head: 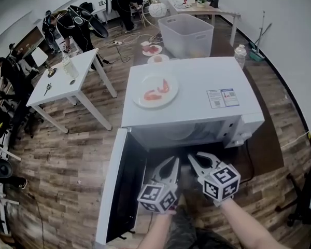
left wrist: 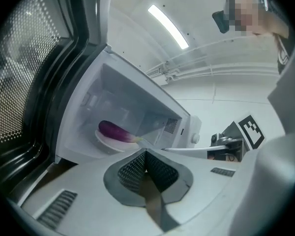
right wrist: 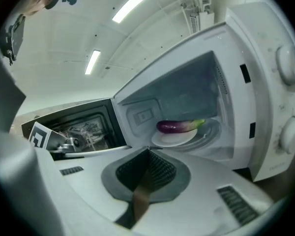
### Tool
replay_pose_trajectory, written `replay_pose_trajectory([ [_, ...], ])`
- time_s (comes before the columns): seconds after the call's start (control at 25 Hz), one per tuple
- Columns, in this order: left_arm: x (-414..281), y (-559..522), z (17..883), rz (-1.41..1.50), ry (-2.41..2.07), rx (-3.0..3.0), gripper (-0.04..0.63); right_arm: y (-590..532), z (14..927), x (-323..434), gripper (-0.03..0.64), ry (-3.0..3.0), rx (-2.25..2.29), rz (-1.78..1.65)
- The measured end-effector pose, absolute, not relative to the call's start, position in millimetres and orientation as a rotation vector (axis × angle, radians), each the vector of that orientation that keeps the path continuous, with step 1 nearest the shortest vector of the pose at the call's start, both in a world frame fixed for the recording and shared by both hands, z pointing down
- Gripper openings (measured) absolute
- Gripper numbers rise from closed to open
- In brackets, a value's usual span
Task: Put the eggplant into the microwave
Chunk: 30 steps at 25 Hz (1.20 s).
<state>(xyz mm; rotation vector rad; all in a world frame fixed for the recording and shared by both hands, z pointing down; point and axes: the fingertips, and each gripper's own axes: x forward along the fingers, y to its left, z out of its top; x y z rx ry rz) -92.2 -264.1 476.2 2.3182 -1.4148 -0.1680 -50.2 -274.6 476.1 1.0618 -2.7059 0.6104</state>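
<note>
The eggplant (right wrist: pixel 179 126) already lies on the white plate (right wrist: pixel 173 138) inside the open microwave (head: pixel 197 95). What probably remains is to swing the door (head: pixel 114 185) shut from its near free edge, keeping both tools out of the cavity mouth. The left tool (head: pixel 172 164) and right tool (head: pixel 195 161) hover just before the opening, each with jaws together on nothing. The eggplant's long axis runs left to right, with its green stem pointing right.

Eggplant (right wrist: pixel 177 126): inside the microwave (head: pixel 197 87), hidden from the head view by its roof.
Sticker (head: pixel 222 98): on microwave top, print too small to read.
Knobs (right wrist: pixel 291 63): microwave's right front, cut by the edge.
Door (left wrist: pixel 19 82): left of microwave, cut off.
</note>
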Motion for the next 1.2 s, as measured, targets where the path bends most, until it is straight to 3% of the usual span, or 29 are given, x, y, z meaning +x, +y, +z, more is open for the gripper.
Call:
replay_pose_trajectory([
  [1.2,-65,-146,431,-0.198,-1.47,2.31,0.0,-152,428,-15,-0.002,-2.76,0.959,0.524],
])
